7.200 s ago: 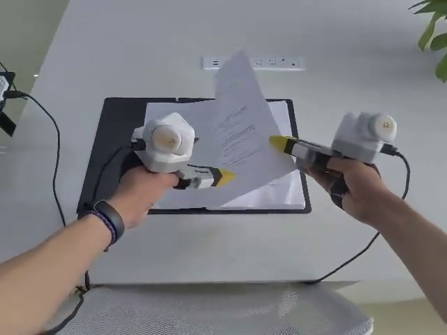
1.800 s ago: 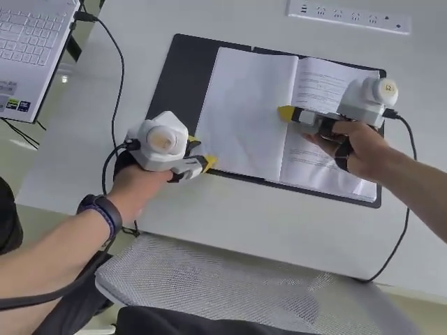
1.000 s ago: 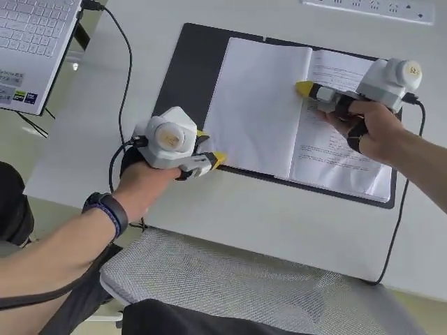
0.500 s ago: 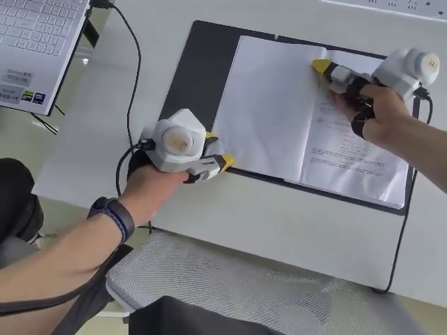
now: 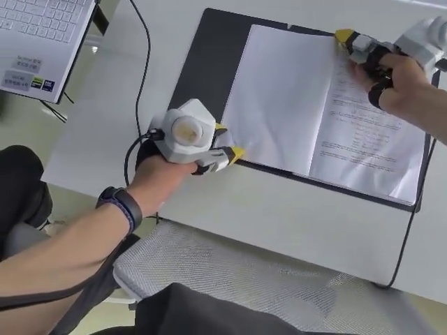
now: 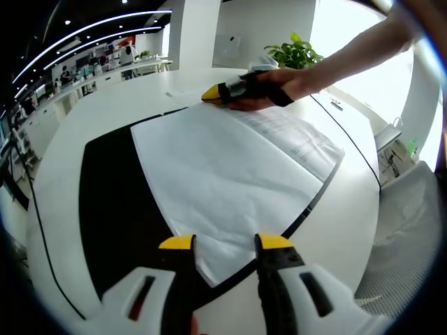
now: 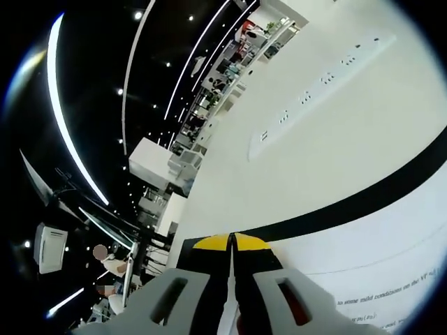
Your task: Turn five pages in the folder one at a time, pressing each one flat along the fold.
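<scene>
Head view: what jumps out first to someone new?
An open black folder lies on the white table, a blank page left, a printed page right. The right claw, yellow-tipped and shut, rests at the top of the fold; the left claw is open by the blank page's near corner.

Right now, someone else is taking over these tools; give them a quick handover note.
Left tool: open at the near corner of the turned page, holding nothing.
Right tool: shut, tip at the top end of the fold.
The folder lies open on the desk; printed page on its right.
Done: turned page lies flat. Left: further turns; count can't be told.
</scene>
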`<control>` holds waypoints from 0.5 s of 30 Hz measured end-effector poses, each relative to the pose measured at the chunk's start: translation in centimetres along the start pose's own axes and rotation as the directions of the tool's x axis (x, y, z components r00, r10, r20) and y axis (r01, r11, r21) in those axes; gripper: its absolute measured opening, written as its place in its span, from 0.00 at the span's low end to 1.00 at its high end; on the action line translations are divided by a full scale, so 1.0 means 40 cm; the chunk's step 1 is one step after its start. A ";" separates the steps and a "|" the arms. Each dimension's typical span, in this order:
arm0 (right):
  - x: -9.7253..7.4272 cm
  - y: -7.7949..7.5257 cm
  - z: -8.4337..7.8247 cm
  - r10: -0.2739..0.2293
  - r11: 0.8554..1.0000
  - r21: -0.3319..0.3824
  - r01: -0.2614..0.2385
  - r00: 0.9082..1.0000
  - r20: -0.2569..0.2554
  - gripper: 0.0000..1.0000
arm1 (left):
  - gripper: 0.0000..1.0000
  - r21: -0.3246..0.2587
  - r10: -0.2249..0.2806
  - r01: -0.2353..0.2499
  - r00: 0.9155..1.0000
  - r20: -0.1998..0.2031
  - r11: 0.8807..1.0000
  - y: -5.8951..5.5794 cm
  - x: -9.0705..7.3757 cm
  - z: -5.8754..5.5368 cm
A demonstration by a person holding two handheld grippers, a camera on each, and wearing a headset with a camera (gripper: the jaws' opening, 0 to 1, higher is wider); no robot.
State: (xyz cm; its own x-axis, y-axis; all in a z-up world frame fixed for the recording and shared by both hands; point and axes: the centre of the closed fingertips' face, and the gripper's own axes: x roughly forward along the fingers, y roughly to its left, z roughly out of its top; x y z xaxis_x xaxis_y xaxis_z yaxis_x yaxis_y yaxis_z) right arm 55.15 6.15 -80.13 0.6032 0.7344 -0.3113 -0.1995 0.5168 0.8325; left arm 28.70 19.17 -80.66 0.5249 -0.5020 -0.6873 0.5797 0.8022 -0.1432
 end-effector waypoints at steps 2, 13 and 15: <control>0.003 0.001 0.000 -0.002 1.000 -0.030 0.001 1.000 -0.019 0.00 | 0.32 -0.002 0.000 0.000 1.000 0.001 1.000 0.000 0.000 0.000; -0.024 0.011 -0.038 0.002 0.998 -0.070 -0.008 0.997 -0.073 0.00 | 0.31 -0.008 0.005 -0.005 1.000 0.007 1.000 0.003 -0.002 -0.001; -0.034 0.013 -0.052 0.010 0.998 -0.067 -0.016 0.997 -0.081 0.00 | 0.30 -0.011 0.001 -0.001 1.000 0.008 1.000 0.003 -0.003 0.000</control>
State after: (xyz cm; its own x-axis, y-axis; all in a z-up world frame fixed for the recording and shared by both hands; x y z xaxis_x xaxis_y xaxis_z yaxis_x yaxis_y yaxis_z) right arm 52.63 6.35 -80.22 0.5361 0.7732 -0.3388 -0.2605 0.5333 0.8048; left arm 28.71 19.33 -80.61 0.5307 -0.5034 -0.6819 0.5721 0.8063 -0.1500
